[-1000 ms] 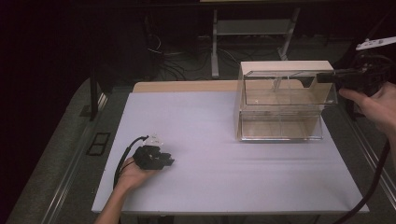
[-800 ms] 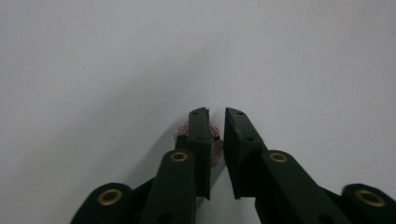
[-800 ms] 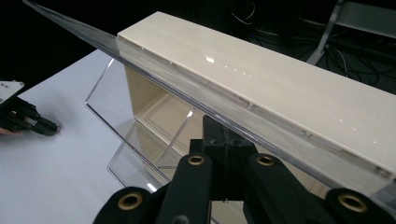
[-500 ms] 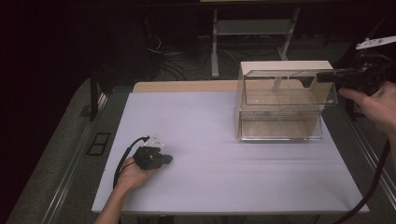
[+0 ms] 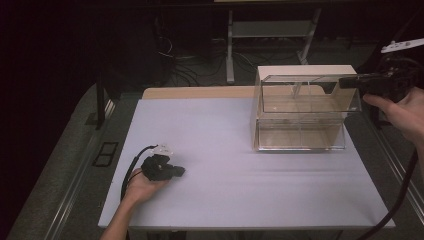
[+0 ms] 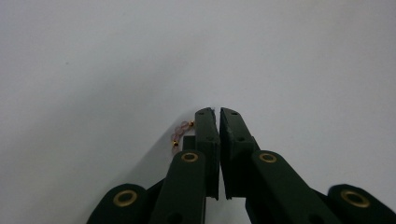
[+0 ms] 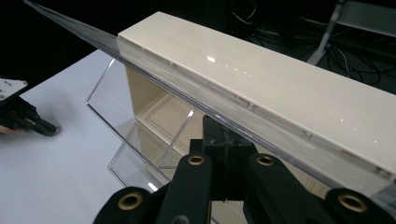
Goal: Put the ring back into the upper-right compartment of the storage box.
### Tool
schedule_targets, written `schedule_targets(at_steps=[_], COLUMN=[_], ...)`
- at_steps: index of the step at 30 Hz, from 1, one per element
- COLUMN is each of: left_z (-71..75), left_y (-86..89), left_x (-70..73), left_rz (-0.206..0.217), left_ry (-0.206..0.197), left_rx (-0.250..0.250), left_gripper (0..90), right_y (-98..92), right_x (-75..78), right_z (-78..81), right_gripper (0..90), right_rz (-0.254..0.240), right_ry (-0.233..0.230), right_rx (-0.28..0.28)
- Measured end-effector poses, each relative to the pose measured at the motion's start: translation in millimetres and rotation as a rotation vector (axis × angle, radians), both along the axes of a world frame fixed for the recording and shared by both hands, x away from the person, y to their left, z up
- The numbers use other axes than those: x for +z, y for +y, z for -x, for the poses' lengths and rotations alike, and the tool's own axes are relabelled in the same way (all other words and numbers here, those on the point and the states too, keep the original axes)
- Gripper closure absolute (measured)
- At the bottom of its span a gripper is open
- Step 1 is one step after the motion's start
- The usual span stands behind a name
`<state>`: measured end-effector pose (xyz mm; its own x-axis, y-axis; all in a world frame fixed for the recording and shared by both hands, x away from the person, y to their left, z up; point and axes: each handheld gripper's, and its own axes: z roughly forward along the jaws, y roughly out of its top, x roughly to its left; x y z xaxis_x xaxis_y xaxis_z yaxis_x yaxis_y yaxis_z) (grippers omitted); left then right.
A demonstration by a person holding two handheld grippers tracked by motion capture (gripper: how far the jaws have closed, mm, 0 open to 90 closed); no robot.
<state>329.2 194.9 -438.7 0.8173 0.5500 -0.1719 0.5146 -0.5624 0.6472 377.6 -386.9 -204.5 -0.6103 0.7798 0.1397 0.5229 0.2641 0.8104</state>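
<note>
Clear lid (image 7: 154, 77) clamped by right gripper (image 7: 227, 140), left gripper (image 6: 215, 114) closed on beaded chain (image 6: 181, 133)

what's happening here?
A person works two grippers at a white table. The right gripper is shut on the clear lid of a cream box, holding it raised. The left gripper rests low on the table, jaws shut on a small beaded chain.

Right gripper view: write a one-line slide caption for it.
Right gripper shut on the raised clear lid of a cream box, left gripper low on the white table.
</note>
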Motion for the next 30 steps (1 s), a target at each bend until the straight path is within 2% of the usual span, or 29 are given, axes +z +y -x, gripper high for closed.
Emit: schedule_targets(at_steps=[6,17,26,30], left_z=[1.9,3.1,3.6,1.7], left_y=[-1.0,-13.1,-33.5,-46.8], left_x=[9.2,44.4,68.0,80.6], left_rz=[0.022,0.08,0.096,0.095], left_ry=[-0.014,-0.072,-0.099,-0.126], left_rx=[-0.015,-0.044,-0.072,-0.092], left_gripper=[86.3,86.4,86.4,86.3], right_y=[0.0,0.6,0.8,0.7], right_x=[0.1,0.7,1.0,1.0], right_z=[-0.1,-0.2,-0.5,-0.9], right_gripper=[89.6,89.6,89.6,89.6], right_rz=[0.0,0.004,0.008,0.007], right_ry=[0.001,0.006,0.006,0.005], right_rx=[0.0,-0.005,-0.008,-0.007])
